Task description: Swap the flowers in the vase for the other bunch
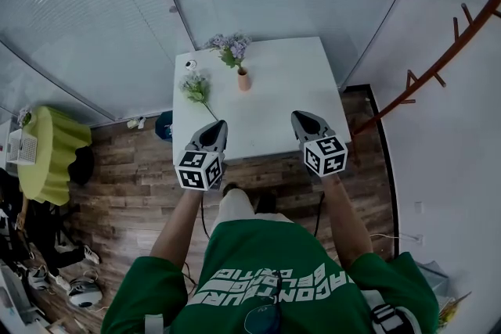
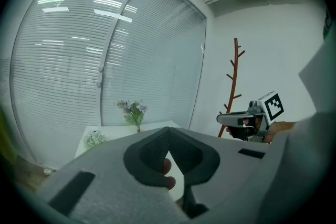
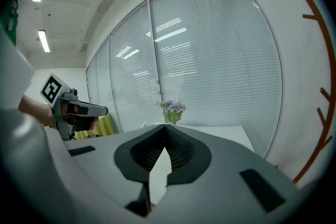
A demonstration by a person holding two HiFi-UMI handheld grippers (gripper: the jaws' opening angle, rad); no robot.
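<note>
Flowers (image 1: 229, 49) and spare bunch (image 1: 194, 84), perhaps white, blur; left gripper (image 1: 219, 125) and right gripper (image 1: 300, 116) fingers closed, empty.

bench (image 1: 274, 90): we saw it white
vase (image 1: 244, 80): we noted pale orange
flowers in vase (image 1: 229, 47): purple, green leaves
other bunch (image 1: 194, 84): whitish, green stems
floor (image 1: 133, 176): brown wood planks, we found

The table (image 1: 290, 90) has a smooth, matt white top, and the floor (image 1: 133, 168) is grainy brown wood planks. The left gripper (image 1: 218, 124) and right gripper (image 1: 302, 116) look like matt grey plastic.
</note>
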